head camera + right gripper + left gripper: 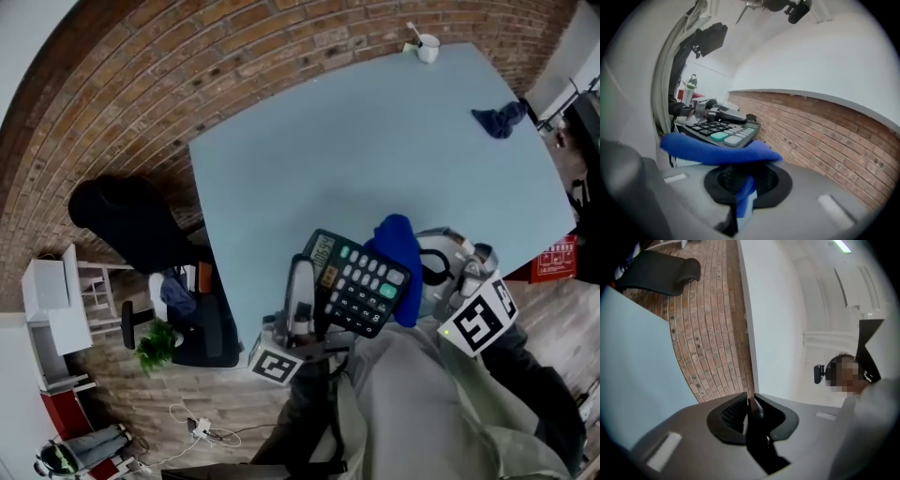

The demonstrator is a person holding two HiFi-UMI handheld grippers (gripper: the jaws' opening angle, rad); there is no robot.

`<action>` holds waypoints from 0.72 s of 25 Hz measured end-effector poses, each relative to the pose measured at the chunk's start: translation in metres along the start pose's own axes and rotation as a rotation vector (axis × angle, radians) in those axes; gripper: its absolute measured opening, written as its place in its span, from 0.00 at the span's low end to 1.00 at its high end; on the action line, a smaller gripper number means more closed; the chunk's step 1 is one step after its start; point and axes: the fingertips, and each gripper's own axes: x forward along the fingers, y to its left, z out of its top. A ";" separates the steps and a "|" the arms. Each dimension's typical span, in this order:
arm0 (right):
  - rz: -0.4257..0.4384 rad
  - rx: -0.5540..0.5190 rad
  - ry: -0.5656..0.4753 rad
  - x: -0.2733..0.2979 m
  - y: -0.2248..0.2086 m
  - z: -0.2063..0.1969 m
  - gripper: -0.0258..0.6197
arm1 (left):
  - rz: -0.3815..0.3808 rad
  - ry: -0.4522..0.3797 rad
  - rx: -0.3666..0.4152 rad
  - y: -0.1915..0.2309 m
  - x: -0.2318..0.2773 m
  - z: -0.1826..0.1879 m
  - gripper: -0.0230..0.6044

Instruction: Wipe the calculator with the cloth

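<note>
Roughly crosswise calculator [361, 286], display [323, 251] leftward

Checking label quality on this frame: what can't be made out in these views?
- Digits on the calculator display: too small in the head view.
- One corner of the calculator: head view, covered by the blue cloth.
- Its face: the left gripper view shows only a dark edge between the left gripper's shut jaws.
- What stands in the white cup: head view, too small.
</note>
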 end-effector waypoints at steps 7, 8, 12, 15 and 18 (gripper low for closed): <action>-0.050 -0.128 -0.052 0.017 -0.013 0.011 0.07 | -0.033 0.109 -0.007 -0.003 0.001 -0.019 0.12; -0.058 -0.173 -0.046 0.022 -0.016 0.011 0.07 | -0.032 0.120 -0.019 -0.002 0.002 -0.023 0.12; -0.040 -0.260 -0.034 0.033 -0.013 -0.004 0.07 | 0.013 0.106 -0.052 0.017 0.002 -0.027 0.12; 0.032 -0.191 0.006 0.028 0.009 -0.039 0.07 | 0.052 0.121 -0.052 0.048 0.003 -0.029 0.12; 0.126 0.118 0.054 0.030 0.041 -0.101 0.07 | 0.098 0.207 -0.023 0.098 0.001 -0.037 0.12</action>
